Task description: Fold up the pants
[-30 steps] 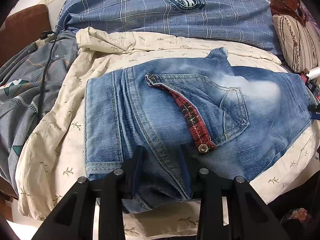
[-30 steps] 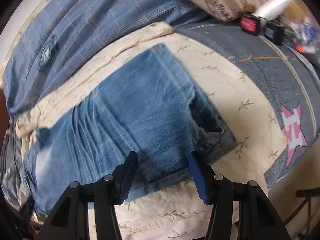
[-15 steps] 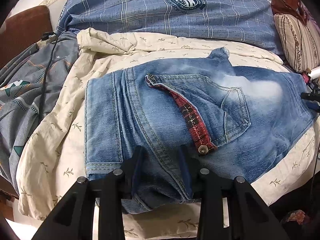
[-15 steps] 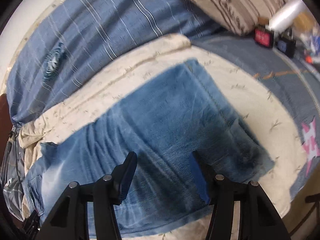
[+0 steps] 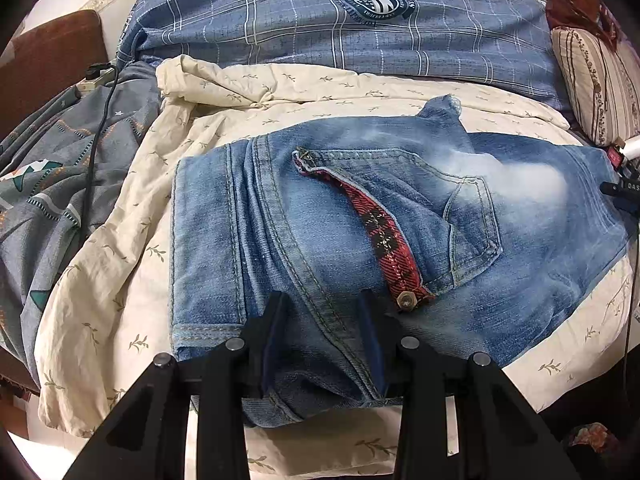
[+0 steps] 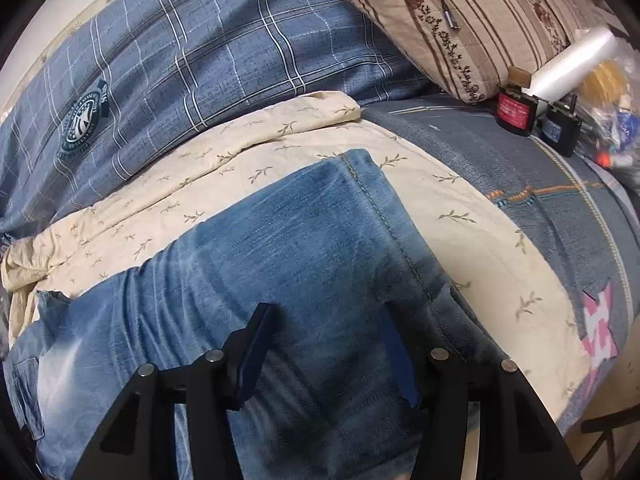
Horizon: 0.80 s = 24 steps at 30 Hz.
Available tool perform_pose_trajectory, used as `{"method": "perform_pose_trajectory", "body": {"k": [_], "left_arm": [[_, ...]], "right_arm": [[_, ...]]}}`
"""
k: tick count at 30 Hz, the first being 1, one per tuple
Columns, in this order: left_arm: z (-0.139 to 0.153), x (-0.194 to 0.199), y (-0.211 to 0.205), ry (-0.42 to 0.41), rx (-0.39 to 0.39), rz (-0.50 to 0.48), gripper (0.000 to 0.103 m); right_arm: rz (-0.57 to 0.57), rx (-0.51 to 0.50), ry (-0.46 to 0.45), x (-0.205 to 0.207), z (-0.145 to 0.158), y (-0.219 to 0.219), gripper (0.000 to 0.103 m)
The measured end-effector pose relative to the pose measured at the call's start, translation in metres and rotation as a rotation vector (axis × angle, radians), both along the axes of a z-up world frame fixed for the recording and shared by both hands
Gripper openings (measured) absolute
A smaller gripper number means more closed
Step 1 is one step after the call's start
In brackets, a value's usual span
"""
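Note:
Blue jeans [image 5: 320, 232] lie folded on a cream leaf-print sheet [image 5: 132, 240], back pocket with a red plaid flap [image 5: 384, 236] facing up. My left gripper [image 5: 322, 308] is open, its fingers resting over the near waist edge of the jeans. In the right wrist view the leg end of the jeans [image 6: 304, 256] fills the middle. My right gripper [image 6: 326, 324] is open, low over the denim, fingers astride the fabric near the right seam. The right gripper's tip also shows at the left wrist view's right edge [image 5: 620, 192].
A blue plaid duvet [image 5: 340, 20] lies behind the sheet. A striped floral pillow [image 6: 460, 12] sits at the back right, with small black and red devices [image 6: 516, 112] and a plastic roll [image 6: 568, 64] beside it. A grey patterned blanket [image 5: 44, 168] with a black cable [image 5: 100, 120] lies left.
My right gripper has moved forward and down over the jeans' leg end, which now fills its view. My left gripper has stayed in place, open.

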<state>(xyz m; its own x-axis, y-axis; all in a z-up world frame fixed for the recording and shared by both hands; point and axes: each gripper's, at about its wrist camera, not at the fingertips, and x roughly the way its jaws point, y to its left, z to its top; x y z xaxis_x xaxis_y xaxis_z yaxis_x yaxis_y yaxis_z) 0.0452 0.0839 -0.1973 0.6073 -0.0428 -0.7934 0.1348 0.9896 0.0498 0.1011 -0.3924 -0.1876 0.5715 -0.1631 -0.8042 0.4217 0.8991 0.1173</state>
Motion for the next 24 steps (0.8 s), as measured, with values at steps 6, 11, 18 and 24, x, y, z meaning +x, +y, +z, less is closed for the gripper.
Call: {"method": "perform_pose_trajectory", "body": {"k": [6,11,18,24], "left_arm": [[0.009,-0.004,-0.003,-0.006,0.013,0.056,0.04],[0.021,-0.011,-0.008,-0.035,0.016,0.06,0.051],[0.036,-0.021,-0.019,-0.09,0.021,0.041,0.062],[0.03,-0.021,-0.029,-0.07,0.037,0.018,0.069]], "right_arm": [[0.052,0.001,-0.072,-0.025,0.019,0.014,0.059],[0.172,0.0,-0.146,-0.035,0.035,0.044,0.061],[0.351,0.055,-0.134,-0.035,0.025,0.111,0.061],[0.485,-0.08,-0.07,-0.038,0.009,0.179,0.061]]}}
